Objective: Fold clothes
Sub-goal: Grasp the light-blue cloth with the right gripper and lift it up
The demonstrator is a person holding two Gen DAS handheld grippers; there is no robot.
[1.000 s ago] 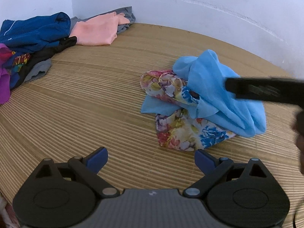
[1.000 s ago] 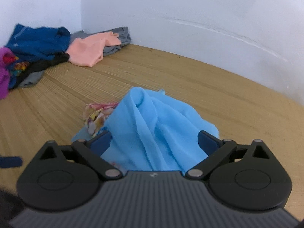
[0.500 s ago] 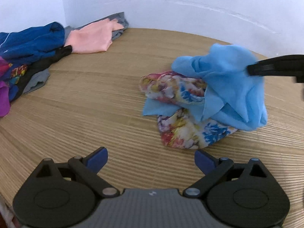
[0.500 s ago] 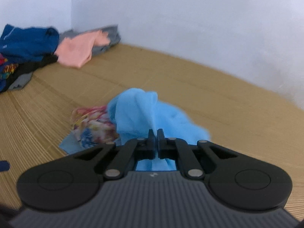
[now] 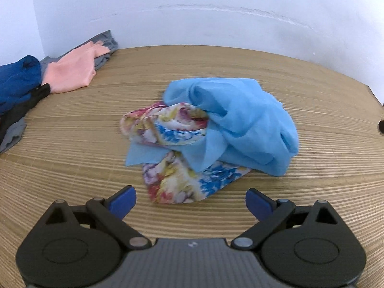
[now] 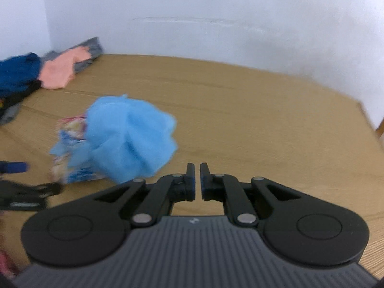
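A: Changes first: half a second ago the right gripper (image 6: 197, 176) was pinched on the light blue cloth (image 5: 242, 122); now it's off it and has swung right, cloth dropped back in a heap. Left gripper (image 5: 190, 202) has slid in closer to the pile.

B: Right gripper state?

A: Jaws just cracked apart and opening, narrow gap, nothing between them, only bare mat behind.

B: Left?

A: Blue pads wide apart, empty, hovering just short of the floral edge.

B: Where's the cloth?

A: Crumpled mid-surface on the woven bamboo mat (image 5: 312, 168), draped over and tangled with a floral print garment (image 5: 172, 129). Floral part sticks out left and toward the camera; a flat blue corner pokes out at the left under it. In the right wrist view the heap sits left of the fingers, blurred.

B: Outward?

A: Far left corner by the white wall (image 5: 216, 12): peach garment (image 5: 72, 72) on a grey one (image 5: 105, 43), then dark blue clothing (image 5: 16, 81) and a black piece (image 5: 26, 105) at the left edge. All well apart from the heap.
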